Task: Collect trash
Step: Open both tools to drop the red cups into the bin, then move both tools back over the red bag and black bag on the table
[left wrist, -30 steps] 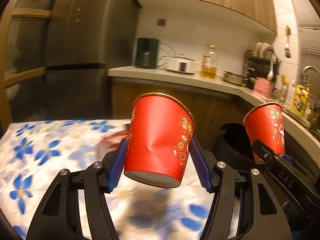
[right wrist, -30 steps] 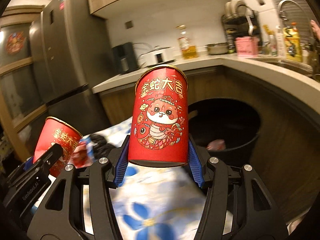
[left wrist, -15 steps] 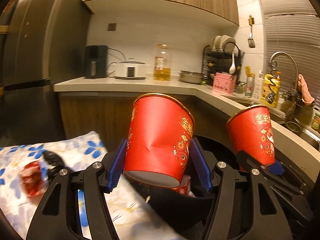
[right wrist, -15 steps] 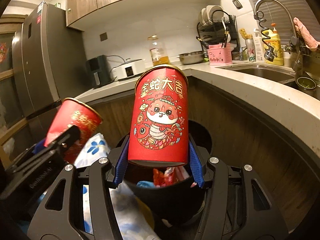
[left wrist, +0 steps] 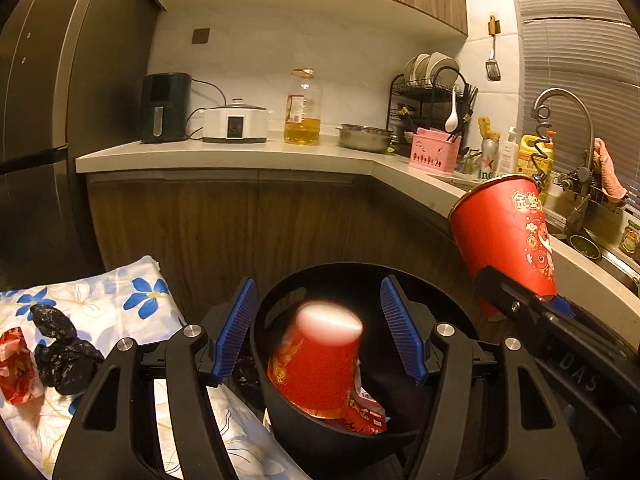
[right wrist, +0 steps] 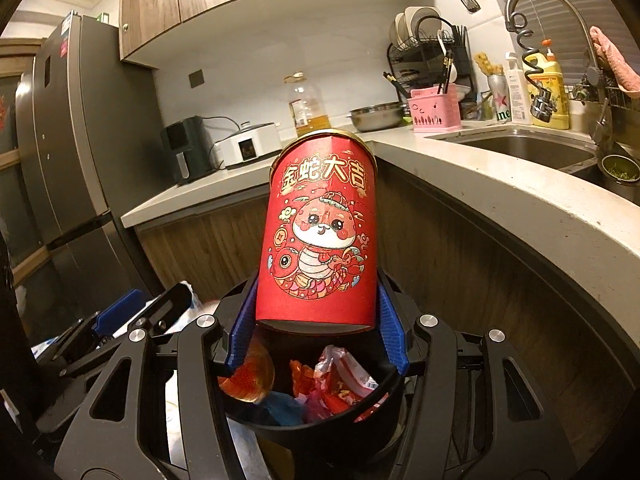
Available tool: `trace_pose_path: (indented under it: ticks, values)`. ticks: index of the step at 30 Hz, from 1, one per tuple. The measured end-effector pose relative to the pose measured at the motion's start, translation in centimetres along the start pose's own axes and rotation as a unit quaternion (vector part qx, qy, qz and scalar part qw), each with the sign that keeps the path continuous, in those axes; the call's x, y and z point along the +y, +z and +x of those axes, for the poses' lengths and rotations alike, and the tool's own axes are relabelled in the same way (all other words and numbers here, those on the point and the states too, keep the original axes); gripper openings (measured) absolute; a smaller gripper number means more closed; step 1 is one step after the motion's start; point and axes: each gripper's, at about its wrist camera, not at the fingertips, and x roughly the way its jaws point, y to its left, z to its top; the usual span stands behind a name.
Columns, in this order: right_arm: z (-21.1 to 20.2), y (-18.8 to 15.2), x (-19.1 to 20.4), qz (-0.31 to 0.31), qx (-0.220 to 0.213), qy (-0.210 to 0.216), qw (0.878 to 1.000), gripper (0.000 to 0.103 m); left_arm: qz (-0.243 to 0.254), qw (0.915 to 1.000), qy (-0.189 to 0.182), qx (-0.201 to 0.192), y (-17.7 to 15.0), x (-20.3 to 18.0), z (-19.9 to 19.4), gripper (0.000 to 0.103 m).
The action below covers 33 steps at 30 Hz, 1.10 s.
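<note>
**Dropping cup two: bin sits straight below your right gripper**

Hanging upright in your right gripper [right wrist: 318,330], clenched at its base, the second red cup [right wrist: 318,236] has its long axis near vertical, and the black bin [right wrist: 384,396] is directly underneath, so just let go. Your left gripper [left wrist: 318,332] is spread wide and holding nothing; its cup [left wrist: 316,364] is blurred, bottom-up, inside the bin. Count: two cups, one bin, plus one black bag [left wrist: 64,350] and one red wrapper [left wrist: 16,360] left on the floral worktop [left wrist: 132,304].
</note>
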Motion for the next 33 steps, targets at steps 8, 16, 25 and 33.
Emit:
trace_pose_path:
  ticks: [8, 16, 25, 33]
  values:
    - [1.7, -0.3, 0.2, -0.008, 0.025, 0.014, 1.0, 0.066, -0.036, 0.9989, 0.029, 0.004, -0.6, 2.6, -0.5, 0.082]
    - [1.0, -1.2, 0.8, -0.014, 0.026, 0.002, 1.0, 0.071, -0.039, 0.9971, 0.066, 0.003, -1.9, 4.2, -2.9, 0.088]
    - [-1.7, -2.7, 2.7, -0.032, 0.019, -0.009, 0.999, 0.076, -0.039, 0.9937, 0.106, 0.003, -2.5, 5.3, -6.0, 0.096]
    - [-4.4, -3.8, 4.3, -0.04, 0.01, -0.012, 0.999, 0.079, -0.036, 0.9893, 0.141, 0.014, -3.7, 6.7, -8.9, 0.097]
